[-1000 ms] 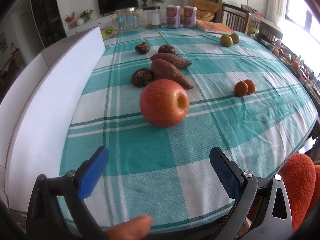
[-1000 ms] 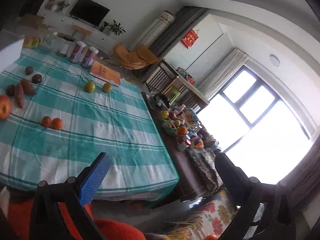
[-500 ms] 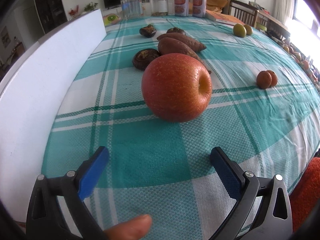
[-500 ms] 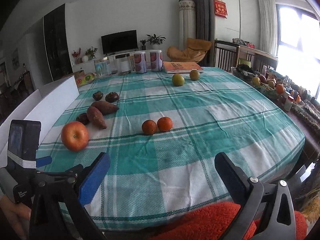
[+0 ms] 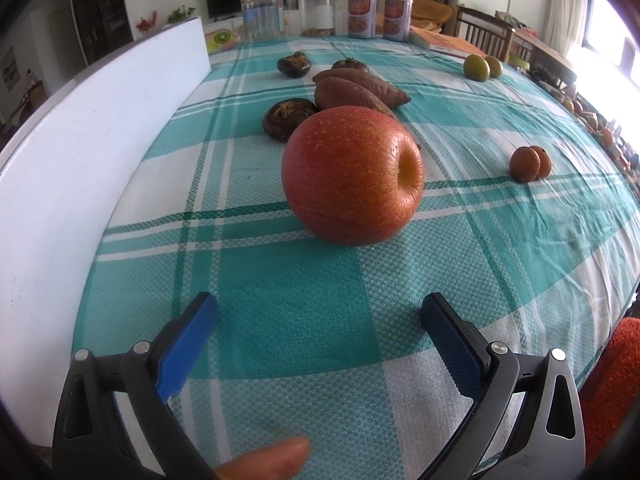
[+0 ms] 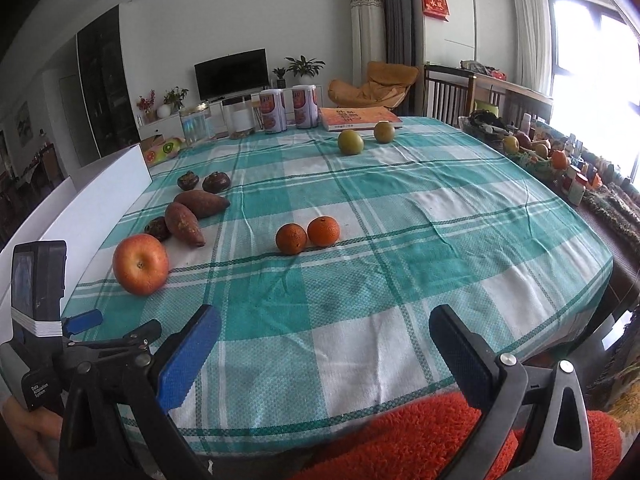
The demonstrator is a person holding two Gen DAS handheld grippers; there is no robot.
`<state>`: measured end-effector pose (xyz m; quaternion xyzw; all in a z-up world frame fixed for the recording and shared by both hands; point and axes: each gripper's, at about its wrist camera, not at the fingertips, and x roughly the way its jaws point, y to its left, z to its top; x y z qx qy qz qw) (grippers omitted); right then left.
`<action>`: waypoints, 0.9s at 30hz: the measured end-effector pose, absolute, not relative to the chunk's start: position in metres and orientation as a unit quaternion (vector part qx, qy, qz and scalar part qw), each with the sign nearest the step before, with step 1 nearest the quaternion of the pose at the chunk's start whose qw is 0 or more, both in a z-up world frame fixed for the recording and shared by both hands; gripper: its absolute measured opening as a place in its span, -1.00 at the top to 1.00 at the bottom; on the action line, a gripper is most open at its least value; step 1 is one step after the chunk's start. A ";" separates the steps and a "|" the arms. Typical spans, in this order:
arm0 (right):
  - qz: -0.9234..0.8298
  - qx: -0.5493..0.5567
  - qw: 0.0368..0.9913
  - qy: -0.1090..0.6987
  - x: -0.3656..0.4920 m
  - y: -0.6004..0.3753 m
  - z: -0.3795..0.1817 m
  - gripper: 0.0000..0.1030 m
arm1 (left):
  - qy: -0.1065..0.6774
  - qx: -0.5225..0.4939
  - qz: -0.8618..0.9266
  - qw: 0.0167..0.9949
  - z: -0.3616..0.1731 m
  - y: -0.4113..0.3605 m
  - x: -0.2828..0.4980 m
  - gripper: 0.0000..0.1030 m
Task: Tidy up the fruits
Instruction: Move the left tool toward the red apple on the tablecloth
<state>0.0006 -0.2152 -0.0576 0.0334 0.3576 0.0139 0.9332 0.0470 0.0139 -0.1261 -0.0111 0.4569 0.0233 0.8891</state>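
A big red apple [image 5: 352, 176] sits on the teal checked tablecloth [image 5: 304, 312], just ahead of my open, empty left gripper [image 5: 318, 312]. Behind it lie two sweet potatoes [image 5: 352, 94] and dark mangosteens [image 5: 288, 118]. Two oranges [image 5: 530, 163] sit to the right, two green fruits [image 5: 482, 67] far back. In the right wrist view the apple [image 6: 140, 264] is at the left, the oranges [image 6: 307, 234] in the middle, the green fruits [image 6: 366, 138] at the back. My right gripper [image 6: 324, 336] is open and empty above the table's near edge. The left gripper [image 6: 82, 318] shows at the lower left.
A long white box [image 5: 80, 136] runs along the table's left side. Jars and cans [image 5: 360, 14] and a book [image 6: 358, 118] stand at the far edge. A cluttered side table [image 6: 560, 160] is on the right. An orange fuzzy cushion [image 6: 420, 440] lies below the near edge.
My left gripper has moved closer to the apple, which looms larger. My right gripper swung from the window side to face the table and holds steady.
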 end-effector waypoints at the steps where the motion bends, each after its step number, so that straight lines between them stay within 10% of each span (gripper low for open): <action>1: 0.014 0.035 0.933 0.358 0.000 -0.216 -0.058 -1.00 | 0.457 -0.011 0.023 0.889 -0.126 0.014 0.047 -0.99; 27: 0.010 0.011 0.935 0.354 0.000 -0.208 -0.058 -1.00 | 0.457 -0.001 -0.001 0.889 -0.125 0.015 0.044 -0.99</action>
